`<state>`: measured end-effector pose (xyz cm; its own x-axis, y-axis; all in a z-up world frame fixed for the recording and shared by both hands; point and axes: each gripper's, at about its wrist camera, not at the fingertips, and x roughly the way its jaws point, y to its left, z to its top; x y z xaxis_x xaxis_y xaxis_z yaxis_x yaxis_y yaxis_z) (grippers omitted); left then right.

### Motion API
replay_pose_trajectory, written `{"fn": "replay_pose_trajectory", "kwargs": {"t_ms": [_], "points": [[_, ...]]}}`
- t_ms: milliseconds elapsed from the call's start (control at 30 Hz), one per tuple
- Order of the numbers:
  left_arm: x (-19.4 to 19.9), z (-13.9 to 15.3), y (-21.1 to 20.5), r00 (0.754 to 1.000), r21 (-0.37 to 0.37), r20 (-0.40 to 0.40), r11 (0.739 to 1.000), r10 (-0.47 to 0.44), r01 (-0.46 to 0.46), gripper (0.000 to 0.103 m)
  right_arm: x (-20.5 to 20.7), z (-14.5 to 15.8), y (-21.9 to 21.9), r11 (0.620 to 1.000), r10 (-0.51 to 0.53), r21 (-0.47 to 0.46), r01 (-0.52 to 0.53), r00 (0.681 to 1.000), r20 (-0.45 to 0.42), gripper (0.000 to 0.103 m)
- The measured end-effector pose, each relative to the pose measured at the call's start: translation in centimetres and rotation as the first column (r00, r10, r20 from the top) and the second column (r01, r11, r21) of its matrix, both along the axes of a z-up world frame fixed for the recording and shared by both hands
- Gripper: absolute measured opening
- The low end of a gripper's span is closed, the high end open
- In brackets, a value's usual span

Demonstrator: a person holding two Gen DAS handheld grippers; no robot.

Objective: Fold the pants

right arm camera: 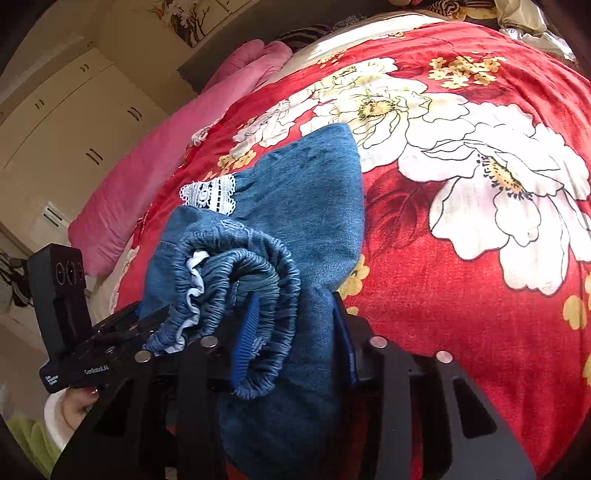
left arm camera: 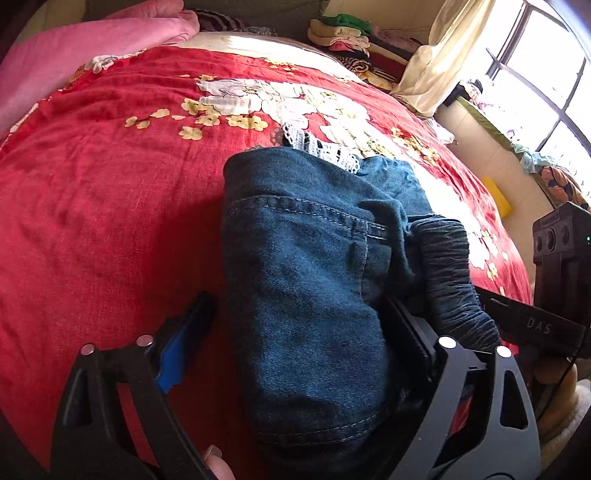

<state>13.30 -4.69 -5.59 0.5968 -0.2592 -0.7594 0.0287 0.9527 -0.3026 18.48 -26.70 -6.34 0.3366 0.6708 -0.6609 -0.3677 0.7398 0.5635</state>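
- The red floral bedspread fills most of what I see from both wrists; it is the surface under everything else.
- A pink quilt lies bunched along the far left edge of the bed, and in my right wrist view cream wardrobe doors stand behind it.
- At the head of the bed there is a pile of folded clothes, with a pale curtain and a barred window to the right.
- The pants, blue denim, lie folded into a thick bundle on the bedspread close in front of me, with a strip of white lace trim poking out at the far end.
- The gathered elastic waistband curls up on the near side, draped across the tools.
- My left gripper is low over the bed with its fingers spread wide; the bundle sits between them, the left blue pad apart from the cloth, so it is released and grips nothing.
- My right gripper comes in low from the near edge; denim and waistband fill the gap between its blue pads, which touch cloth on both sides. I cannot tell whether it is really clamping.
- From the left wrist I see the right tool's black body at the far right, just beside the waistband.
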Motion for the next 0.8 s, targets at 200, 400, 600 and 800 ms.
{"fn": "replay_pose_trajectory", "kwargs": {"t_ms": [200,400,600,800], "points": [[-0.2,1.3,-0.3,0.999,-0.057,0.017,0.998,-0.027,0.028,0.023,-1.4,2.1,0.6,1.0,-0.007,0.024,0.005,0.995,0.096,0.018],[0.3,4.0,-0.1,0.997,-0.078,0.074,0.997,-0.016,0.022,0.021,-1.5,5.6,1.3,1.0,0.007,0.003,-0.008,0.983,0.183,0.018],[2.5,8.1,0.4,0.986,-0.039,0.165,0.999,-0.008,0.014,0.021,0.9,9.2,2.2,1.0,0.014,-0.005,-0.013,0.964,0.266,0.018],[6.5,9.6,0.7,0.98,0.024,0.196,1.0,0.006,-0.011,0.021,5.2,10.5,3.5,1.0,0.0,-0.011,0.004,0.955,0.296,0.018]]}}
